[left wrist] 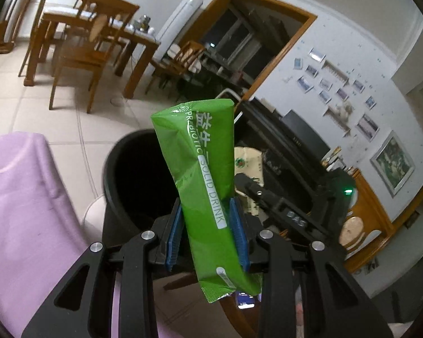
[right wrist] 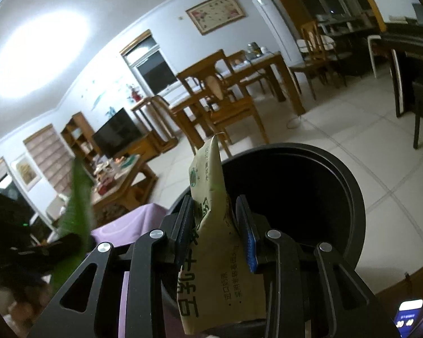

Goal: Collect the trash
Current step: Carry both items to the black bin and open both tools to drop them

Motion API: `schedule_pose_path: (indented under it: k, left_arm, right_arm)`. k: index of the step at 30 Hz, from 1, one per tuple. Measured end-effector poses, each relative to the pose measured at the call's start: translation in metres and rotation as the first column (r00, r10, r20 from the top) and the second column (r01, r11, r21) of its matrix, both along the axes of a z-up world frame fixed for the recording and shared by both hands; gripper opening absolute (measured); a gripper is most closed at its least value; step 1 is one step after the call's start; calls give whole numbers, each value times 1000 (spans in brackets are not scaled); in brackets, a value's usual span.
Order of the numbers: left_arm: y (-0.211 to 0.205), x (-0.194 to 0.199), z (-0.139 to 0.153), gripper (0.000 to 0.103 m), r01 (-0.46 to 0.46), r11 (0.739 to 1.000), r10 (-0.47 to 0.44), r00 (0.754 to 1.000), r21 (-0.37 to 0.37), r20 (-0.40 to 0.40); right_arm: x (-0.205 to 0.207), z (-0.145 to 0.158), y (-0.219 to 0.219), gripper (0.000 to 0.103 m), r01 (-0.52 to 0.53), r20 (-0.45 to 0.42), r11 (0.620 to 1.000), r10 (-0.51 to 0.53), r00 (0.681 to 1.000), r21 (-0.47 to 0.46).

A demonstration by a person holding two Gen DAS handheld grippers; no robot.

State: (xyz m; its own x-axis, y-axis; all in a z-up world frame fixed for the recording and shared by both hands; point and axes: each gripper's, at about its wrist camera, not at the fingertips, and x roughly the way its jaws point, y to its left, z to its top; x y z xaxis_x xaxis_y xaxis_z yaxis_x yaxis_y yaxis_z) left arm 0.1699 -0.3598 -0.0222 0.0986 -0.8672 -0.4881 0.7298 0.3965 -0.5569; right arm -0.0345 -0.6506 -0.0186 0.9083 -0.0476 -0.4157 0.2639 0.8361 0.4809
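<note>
My left gripper is shut on a green drink sachet that stands upright between its blue pads. Just beyond it gapes a round black trash bin. The right gripper is shut on a beige-green packet with printed text, held at the near rim of the same black bin. In the left wrist view the right gripper's black body and its packet show to the right of the sachet. In the right wrist view the green sachet appears blurred at the left.
A lilac cloth covers a surface left of the bin. Wooden chairs and a dining table stand across the tiled floor. A dark piano sits at the right, a low table with clutter and a television beyond.
</note>
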Motion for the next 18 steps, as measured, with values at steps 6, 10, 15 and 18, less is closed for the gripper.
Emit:
schedule_pose_path:
  k: [6,10,15,18]
  left_arm:
    - [-25,5,-10,33,-6,998,6,1000,55,7]
    - [-37,0,-5,33,-8,996,6,1000,86,27]
    - [-47,-5,-7,34,-14,993,9,999,121,45]
    - [-45,-7,-7,40,-33,988,25,998,148,56]
  right_arm:
    - [10,-16,-13,32,5,-19,1000,-4,1000,26]
    - [25,-21,-14,32,2,-38,999,-1,999,39]
    - [26,-20,-6,35,2,-55,999,0,998,39]
    - [32,-15,-4,44,6,-53,999,-4,999,36]
